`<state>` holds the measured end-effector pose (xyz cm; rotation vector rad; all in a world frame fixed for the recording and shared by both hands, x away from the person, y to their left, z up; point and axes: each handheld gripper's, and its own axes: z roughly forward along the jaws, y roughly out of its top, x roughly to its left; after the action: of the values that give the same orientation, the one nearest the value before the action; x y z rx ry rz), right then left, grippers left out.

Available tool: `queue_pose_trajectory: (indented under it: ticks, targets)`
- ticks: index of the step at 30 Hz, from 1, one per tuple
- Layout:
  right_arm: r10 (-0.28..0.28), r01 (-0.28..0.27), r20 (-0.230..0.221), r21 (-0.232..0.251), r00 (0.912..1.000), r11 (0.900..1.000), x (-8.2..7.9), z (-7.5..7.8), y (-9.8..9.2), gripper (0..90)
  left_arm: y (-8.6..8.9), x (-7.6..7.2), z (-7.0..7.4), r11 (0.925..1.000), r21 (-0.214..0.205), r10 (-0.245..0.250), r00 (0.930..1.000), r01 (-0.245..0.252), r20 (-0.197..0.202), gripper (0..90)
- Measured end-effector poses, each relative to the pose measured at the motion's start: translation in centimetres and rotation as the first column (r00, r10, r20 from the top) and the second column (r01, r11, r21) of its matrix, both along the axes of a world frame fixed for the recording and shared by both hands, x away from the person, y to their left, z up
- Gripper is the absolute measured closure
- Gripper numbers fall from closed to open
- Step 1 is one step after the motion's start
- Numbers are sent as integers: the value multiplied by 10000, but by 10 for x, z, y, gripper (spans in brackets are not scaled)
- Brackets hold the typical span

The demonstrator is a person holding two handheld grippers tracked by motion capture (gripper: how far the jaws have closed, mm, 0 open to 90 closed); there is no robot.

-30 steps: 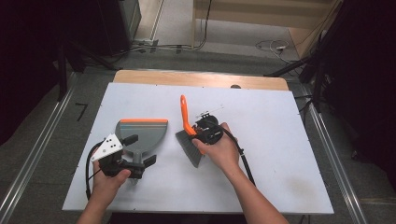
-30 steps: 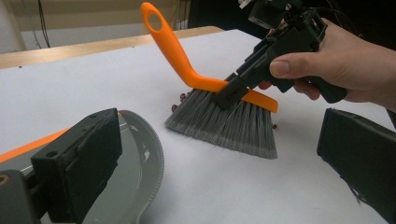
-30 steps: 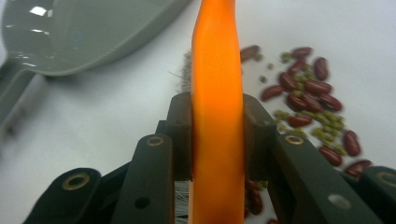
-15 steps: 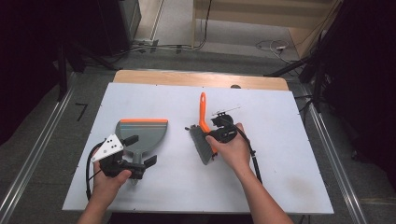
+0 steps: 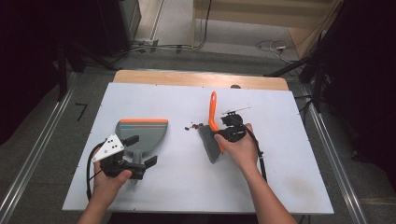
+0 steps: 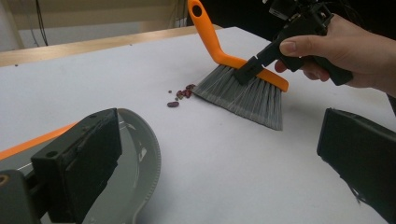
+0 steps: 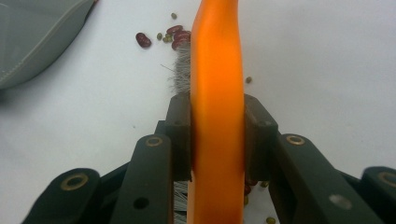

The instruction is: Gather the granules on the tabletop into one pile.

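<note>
Since the earlier frame the right gripper (image 5: 223,136) is sliding the brush (image 5: 211,135) rightward to mid-frame, fingers clenched on its stiff, light orange spine above soft bristles, while the left gripper (image 5: 135,161) is clamping the dustpan (image 5: 142,133) handle at lower left.

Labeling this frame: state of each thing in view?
brush: clamped in right gripper, bristles on the table
dustpan: flat on the table, handle between left gripper's jaws; grip unclear
beans: small pile at the bristle tips, outside the dustpan
</note>
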<state>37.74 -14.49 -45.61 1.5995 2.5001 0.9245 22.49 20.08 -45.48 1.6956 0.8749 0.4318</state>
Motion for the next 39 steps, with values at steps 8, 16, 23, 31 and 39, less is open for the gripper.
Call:
queue_pose_trajectory:
  ticks: [8,16,23,31,39]
  targets:
    - [261,-264,59,720,9996,9971,-6,22,8,685,-1,0,1,10000,20,-29,10000,29,10,3]
    - [719,-726,119,787,9973,9943,2,24,52,686,0,0,1,10000,-42,-11,10000,11,29,3]
    - [437,-424,-228,541,9988,9976,21,3,79,686,3,0,1,10000,-86,11,10000,-11,16,3]
    - [-247,263,-407,394,9989,9989,28,-1,54,680,1,1,0,10000,-16,-51,10000,51,-1,4]
    - [-874,903,-530,546,9948,9944,28,-4,24,678,-1,0,-1,10000,48,-74,10000,74,-2,3]
